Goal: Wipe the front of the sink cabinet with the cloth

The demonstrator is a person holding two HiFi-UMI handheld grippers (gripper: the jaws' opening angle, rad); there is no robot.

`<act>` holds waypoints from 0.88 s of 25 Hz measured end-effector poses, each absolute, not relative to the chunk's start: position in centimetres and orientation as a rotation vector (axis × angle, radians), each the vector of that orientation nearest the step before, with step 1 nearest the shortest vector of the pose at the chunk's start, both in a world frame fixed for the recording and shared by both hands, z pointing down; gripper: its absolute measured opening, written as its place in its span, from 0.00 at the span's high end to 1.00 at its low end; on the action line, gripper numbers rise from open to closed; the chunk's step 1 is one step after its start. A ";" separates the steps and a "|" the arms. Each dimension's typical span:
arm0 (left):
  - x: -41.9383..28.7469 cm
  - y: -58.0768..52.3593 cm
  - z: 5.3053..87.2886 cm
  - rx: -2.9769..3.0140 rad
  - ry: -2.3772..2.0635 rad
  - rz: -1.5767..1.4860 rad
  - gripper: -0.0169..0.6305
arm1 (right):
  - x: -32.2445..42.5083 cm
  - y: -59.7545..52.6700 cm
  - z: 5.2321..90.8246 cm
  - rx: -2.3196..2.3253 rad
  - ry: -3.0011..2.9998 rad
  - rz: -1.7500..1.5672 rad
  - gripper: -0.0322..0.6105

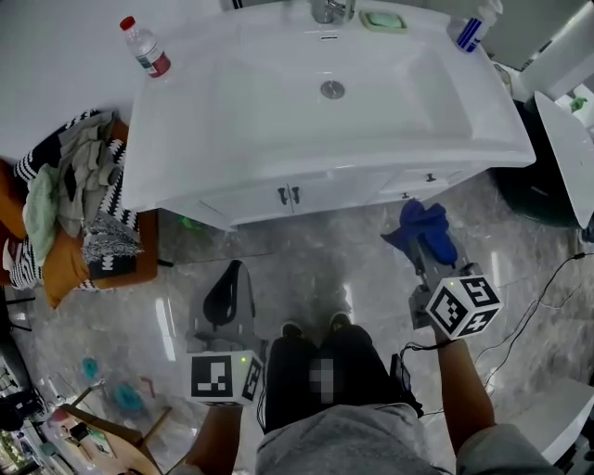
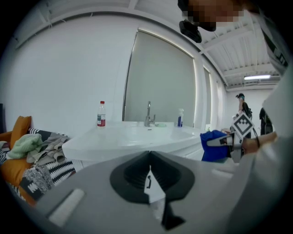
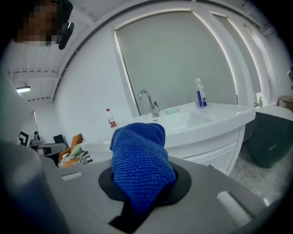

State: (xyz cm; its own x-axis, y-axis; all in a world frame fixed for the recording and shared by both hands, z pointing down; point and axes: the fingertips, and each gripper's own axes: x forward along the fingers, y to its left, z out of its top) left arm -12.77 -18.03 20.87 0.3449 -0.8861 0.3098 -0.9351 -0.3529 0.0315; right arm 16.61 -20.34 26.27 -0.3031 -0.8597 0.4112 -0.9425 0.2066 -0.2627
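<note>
The white sink cabinet (image 1: pixel 306 197) stands ahead of me, its front with two small dark door handles (image 1: pixel 288 195). A blue cloth (image 1: pixel 425 229) hangs bunched from my right gripper (image 1: pixel 423 245), which is shut on it, low over the floor and just short of the cabinet's right front. In the right gripper view the cloth (image 3: pixel 139 160) fills the jaws and hides the fingertips. My left gripper (image 1: pixel 231 275) is shut and holds nothing, further back from the cabinet, below its door handles. In the left gripper view its jaws (image 2: pixel 149 170) meet and the cloth (image 2: pixel 213 145) shows at the right.
On the counter stand a water bottle (image 1: pixel 146 48), a faucet (image 1: pixel 329 9), a green soap dish (image 1: pixel 382 20) and a spray bottle (image 1: pixel 473 28). A pile of clothes (image 1: pixel 74 204) lies at the left. A dark bin (image 1: pixel 538 186) and a cable (image 1: pixel 548 297) are at the right.
</note>
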 end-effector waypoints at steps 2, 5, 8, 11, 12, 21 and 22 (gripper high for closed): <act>-13.0 -18.7 23.1 2.400 -1.666 0.355 0.96 | 16.8 -21.2 28.8 1.735 -2.280 0.727 0.85; -13.3 -19.7 26.7 2.388 -1.674 0.350 0.96 | 17.5 -22.4 31.8 1.753 -2.269 0.711 0.85; -13.5 -20.8 30.3 2.368 -1.674 0.344 0.96 | 18.1 -23.5 33.7 1.800 -2.304 0.687 0.85; -13.5 -21.9 33.7 2.376 -1.671 0.335 0.96 | 18.4 -24.7 35.6 1.814 -2.379 0.696 0.85; -13.5 -22.3 34.9 2.387 -1.672 0.337 0.96 | 18.7 -25.2 36.4 1.832 -2.385 0.705 0.86; -13.9 -25.7 46.9 2.462 -1.725 0.260 0.96 | 21.6 -30.9 46.6 1.982 -2.222 0.525 0.85; -13.9 -25.8 48.2 2.475 -1.732 0.258 0.96 | 21.9 -31.4 47.3 2.009 -2.204 0.480 0.85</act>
State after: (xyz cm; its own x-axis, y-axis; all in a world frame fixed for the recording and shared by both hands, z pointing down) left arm -13.88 -25.79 48.25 0.3347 -0.9207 0.2009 -0.9392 -0.3432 -0.0081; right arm 21.87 -31.36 47.33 -0.1112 -0.9478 0.2987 -0.9862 0.0681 -0.1511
